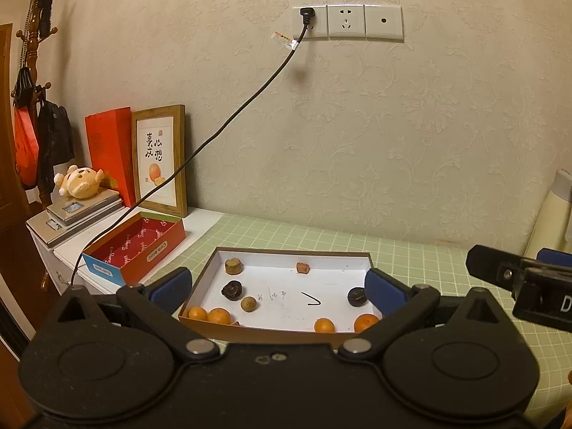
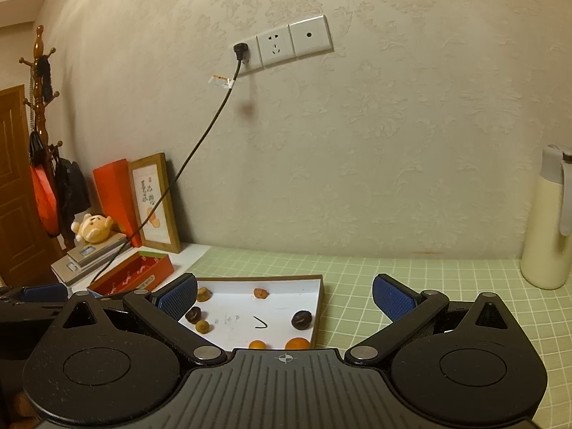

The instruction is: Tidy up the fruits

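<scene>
Cream flask [image 2: 545,221] shows whole only from the right claw [image 2: 285,298]; both it and left claw [image 1: 278,287] gape wide.

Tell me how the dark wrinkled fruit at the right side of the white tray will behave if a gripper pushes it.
The dark wrinkled fruit looks round with a flattened top, so it may roll briefly, then settle. Its shrivelled skin suggests it is dried and light. The white tray floor looks smooth, so it could also slide.

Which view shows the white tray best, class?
The left wrist view: the whole tray shows, with all four oranges. In the right wrist view the left finger and gripper body hide its left and near parts, leaving two oranges.
</scene>
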